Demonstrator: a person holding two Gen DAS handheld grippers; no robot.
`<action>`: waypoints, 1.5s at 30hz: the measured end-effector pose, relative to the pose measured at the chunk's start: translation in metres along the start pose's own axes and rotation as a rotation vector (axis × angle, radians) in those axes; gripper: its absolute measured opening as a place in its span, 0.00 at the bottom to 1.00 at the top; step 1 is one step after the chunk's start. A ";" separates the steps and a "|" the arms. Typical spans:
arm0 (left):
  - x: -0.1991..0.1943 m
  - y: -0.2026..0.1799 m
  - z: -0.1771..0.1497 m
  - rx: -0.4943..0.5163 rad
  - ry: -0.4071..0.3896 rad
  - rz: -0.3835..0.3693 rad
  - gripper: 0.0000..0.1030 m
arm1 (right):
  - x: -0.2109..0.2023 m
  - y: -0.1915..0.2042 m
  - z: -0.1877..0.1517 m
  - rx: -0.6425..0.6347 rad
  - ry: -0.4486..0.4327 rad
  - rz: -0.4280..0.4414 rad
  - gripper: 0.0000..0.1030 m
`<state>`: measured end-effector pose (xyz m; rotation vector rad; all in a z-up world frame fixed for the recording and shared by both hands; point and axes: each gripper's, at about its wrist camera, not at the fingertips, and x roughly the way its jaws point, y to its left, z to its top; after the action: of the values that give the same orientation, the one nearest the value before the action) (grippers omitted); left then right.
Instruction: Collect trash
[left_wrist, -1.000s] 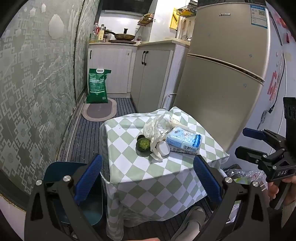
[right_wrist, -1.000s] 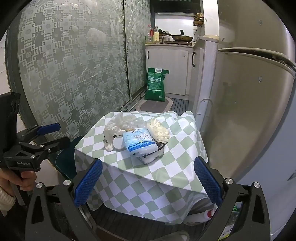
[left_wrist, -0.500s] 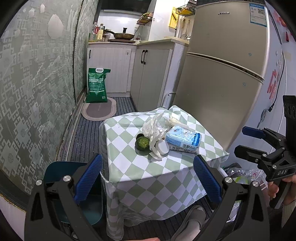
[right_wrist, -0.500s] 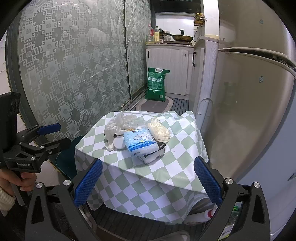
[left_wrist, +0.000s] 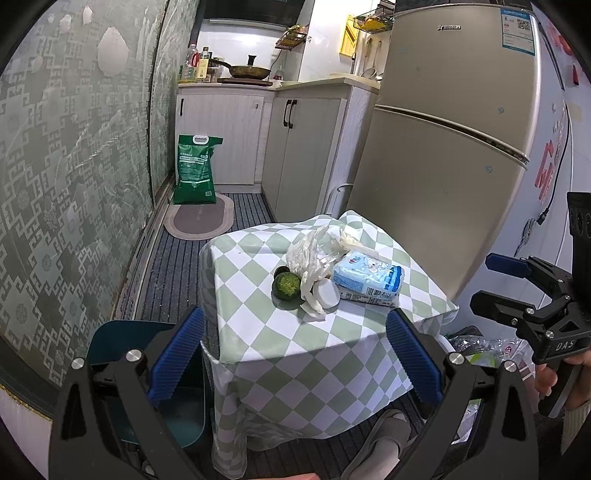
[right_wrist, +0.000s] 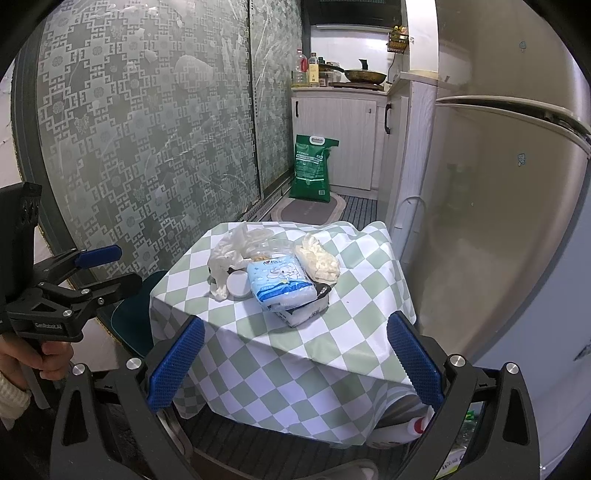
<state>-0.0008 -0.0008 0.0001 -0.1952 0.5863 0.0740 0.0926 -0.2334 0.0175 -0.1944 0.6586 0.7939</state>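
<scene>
Both tongs are spread wide and hold nothing: the left gripper (left_wrist: 293, 354) and the right gripper (right_wrist: 295, 358) hover short of the near edge of a small table (left_wrist: 258, 325) draped in green-and-white check cloth. The trash sits clustered mid-table: a crumpled clear plastic bag (left_wrist: 310, 254), a white lid (left_wrist: 327, 293), a blue tissue pack (left_wrist: 367, 275) and a dark green fruit half (left_wrist: 286, 285). A refrigerator (left_wrist: 443, 147) stands beside the table, patterned glass doors (right_wrist: 147, 129) opposite. A teal bin (left_wrist: 110, 336) by the table's left edge is partly hidden.
</scene>
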 end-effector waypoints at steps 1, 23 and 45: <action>0.000 0.000 0.000 -0.002 0.000 -0.001 0.97 | 0.000 0.000 0.000 0.001 -0.001 0.001 0.97; 0.002 0.000 -0.001 0.004 0.002 0.000 0.97 | -0.002 0.000 0.001 0.003 -0.003 0.004 0.97; 0.000 0.000 0.000 0.001 0.000 0.001 0.97 | -0.003 0.000 0.001 0.000 -0.002 0.002 0.97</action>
<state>-0.0008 -0.0011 -0.0004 -0.1943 0.5859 0.0744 0.0915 -0.2342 0.0203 -0.1934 0.6570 0.7958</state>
